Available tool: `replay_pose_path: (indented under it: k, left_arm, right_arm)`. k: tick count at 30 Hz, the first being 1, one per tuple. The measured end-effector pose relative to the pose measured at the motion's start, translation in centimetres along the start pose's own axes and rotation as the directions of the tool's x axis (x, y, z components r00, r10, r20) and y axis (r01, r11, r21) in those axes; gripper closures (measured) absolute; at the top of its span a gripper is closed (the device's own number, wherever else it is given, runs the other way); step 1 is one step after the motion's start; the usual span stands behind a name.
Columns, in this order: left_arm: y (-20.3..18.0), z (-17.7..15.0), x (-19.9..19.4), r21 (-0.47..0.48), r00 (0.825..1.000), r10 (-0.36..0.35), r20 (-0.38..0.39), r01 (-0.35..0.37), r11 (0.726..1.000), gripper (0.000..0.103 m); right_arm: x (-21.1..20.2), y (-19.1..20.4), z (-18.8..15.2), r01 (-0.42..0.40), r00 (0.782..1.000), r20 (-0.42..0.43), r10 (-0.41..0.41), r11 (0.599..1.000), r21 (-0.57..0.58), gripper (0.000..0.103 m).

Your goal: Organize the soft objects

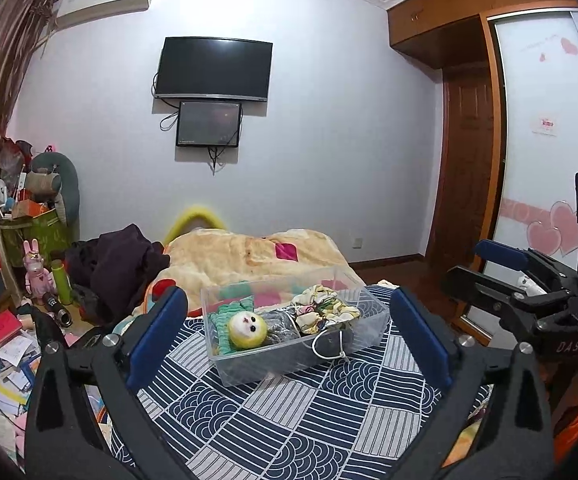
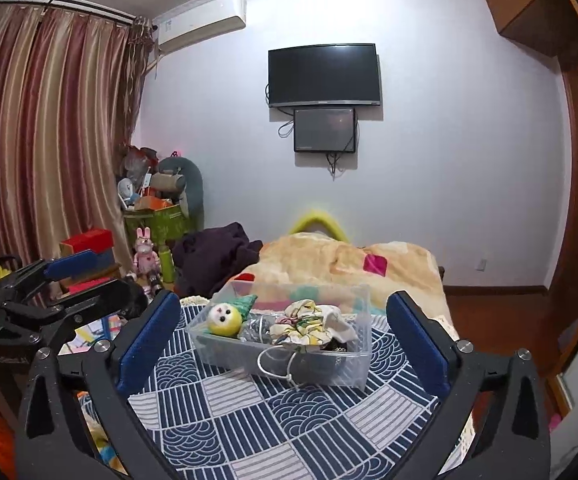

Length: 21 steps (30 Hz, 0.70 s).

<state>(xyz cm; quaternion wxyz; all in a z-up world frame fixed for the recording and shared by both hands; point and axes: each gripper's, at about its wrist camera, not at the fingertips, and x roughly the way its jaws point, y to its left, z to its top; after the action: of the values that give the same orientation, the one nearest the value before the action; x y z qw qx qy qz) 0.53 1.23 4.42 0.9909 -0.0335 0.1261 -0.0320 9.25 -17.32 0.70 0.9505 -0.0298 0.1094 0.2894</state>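
the clear bin [image 1: 297,356] sits at twelve o'clock ahead of me on the patterned quilt [image 1: 289,420], holding the yellow-headed doll [image 1: 247,330], a floral cloth bundle [image 1: 325,310] and a grey item between them. my left gripper [image 1: 289,340] and right gripper [image 2: 285,344] both hang wide apart, holding nothing. i judge the white cord [image 2: 277,364] draped over the front wall could snag a finger and drag the light bin.

TV [image 1: 214,69] wall-mounted at 12 o'clock, smaller screen [image 1: 208,123] just below. Striped curtain [image 2: 45,128] at 9. Pink rabbit figure [image 2: 145,254] at 10, wardrobe door [image 1: 545,128] at 3.
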Motion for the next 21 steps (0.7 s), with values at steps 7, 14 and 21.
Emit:
replay_pose_path:
  k: [7, 14, 21]
  left_arm:
    - [0.05, -0.19, -0.12, 0.002, 1.0, 0.006, 0.002, -0.006, 1.0, 0.0]
    - [0.03, -0.45, 0.15, -0.001, 1.0, 0.005, -0.013, -0.005, 1.0, 0.0]
    - [-0.14, -0.56, 0.17, 0.005, 1.0, 0.007, -0.013, -0.007, 1.0, 0.0]
  right_arm:
    - [-0.23, -0.21, -0.32, -0.006, 1.0, -0.005, 0.006, 1.0, 0.014, 0.0]
    - [-0.23, -0.24, -0.43, -0.005, 1.0, -0.009, 0.005, 1.0, 0.018, 0.0]
    - [-0.35, -0.2, -0.62, -0.005, 1.0, -0.015, 0.005, 1.0, 0.021, 0.0]
